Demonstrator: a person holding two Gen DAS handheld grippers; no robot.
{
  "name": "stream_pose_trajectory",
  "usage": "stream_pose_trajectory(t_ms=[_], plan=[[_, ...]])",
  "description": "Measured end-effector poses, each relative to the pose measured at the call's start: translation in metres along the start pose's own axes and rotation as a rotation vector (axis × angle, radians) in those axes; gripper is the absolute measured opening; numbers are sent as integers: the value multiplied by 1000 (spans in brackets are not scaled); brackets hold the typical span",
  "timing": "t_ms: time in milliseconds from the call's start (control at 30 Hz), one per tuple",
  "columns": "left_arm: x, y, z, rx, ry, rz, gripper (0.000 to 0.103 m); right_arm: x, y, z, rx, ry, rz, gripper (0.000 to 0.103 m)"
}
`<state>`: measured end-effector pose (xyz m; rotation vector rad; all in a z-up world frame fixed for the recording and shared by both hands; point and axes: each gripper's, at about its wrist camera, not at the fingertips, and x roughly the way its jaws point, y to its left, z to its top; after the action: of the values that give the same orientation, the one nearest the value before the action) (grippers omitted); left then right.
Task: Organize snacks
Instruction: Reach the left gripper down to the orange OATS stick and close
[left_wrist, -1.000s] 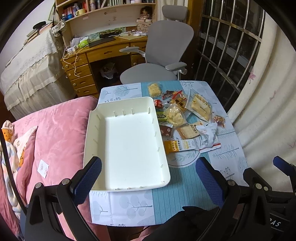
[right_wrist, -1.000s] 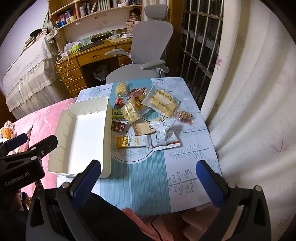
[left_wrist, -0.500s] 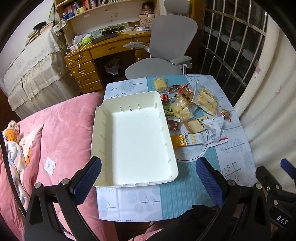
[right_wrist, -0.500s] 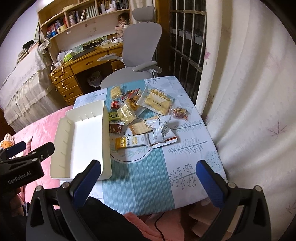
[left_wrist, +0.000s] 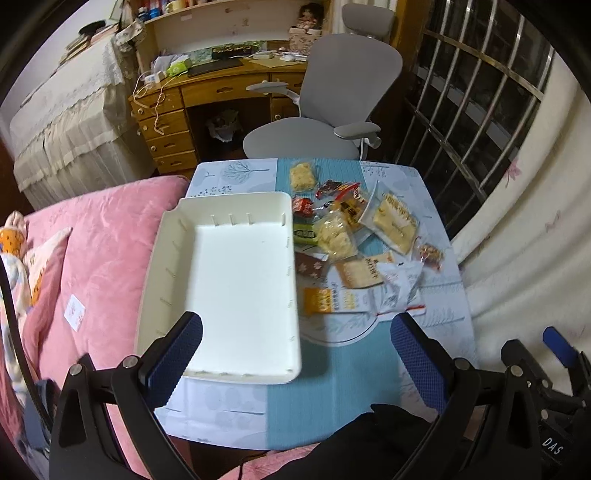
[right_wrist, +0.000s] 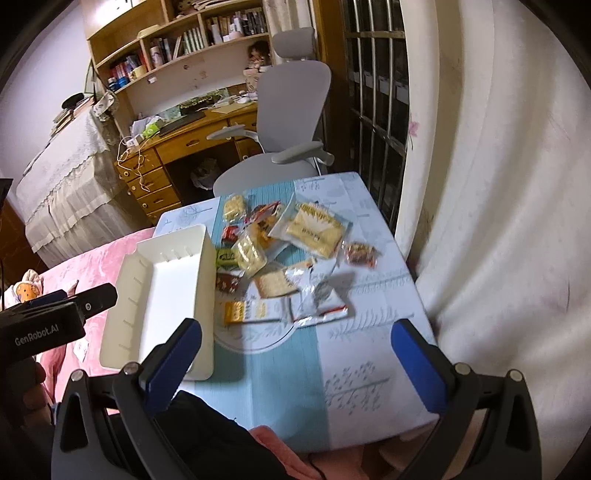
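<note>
An empty white tray (left_wrist: 173, 236) lies on the left of a small table with a blue and white cloth (left_wrist: 332, 369). It also shows in the right wrist view (right_wrist: 205, 295). Several snack packets lie in a heap right of it: a large yellow packet (left_wrist: 394, 221), an orange bar (left_wrist: 325, 300), a white torn wrapper (left_wrist: 397, 282). In the right wrist view the large yellow packet (right_wrist: 314, 229) and the orange bar (right_wrist: 251, 310) show too. My left gripper (left_wrist: 293, 354) is open, above the table's near edge. My right gripper (right_wrist: 295, 363) is open and empty, also above the near edge.
A pink quilt (left_wrist: 92, 251) covers the bed left of the table. A grey office chair (left_wrist: 325, 110) and a wooden desk (left_wrist: 207, 92) stand behind. A barred window (left_wrist: 472, 110) and white curtain (right_wrist: 498, 221) are at the right.
Both grippers have risen and drawn back a little, and both views tilt upward. The tray and snacks have not moved. Both grippers stay open.
</note>
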<state>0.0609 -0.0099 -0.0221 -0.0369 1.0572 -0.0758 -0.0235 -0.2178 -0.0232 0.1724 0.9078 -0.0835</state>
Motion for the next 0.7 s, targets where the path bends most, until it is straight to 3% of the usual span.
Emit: stream_pose_trajectory(t_ms=[233,700], plan=[[13,-30,11,-129,-9,24,101,18,-40,33,-78,24,71,103],[61,-34,-15,-606,67,142,101,101,-91,61,-120,218,335,102]])
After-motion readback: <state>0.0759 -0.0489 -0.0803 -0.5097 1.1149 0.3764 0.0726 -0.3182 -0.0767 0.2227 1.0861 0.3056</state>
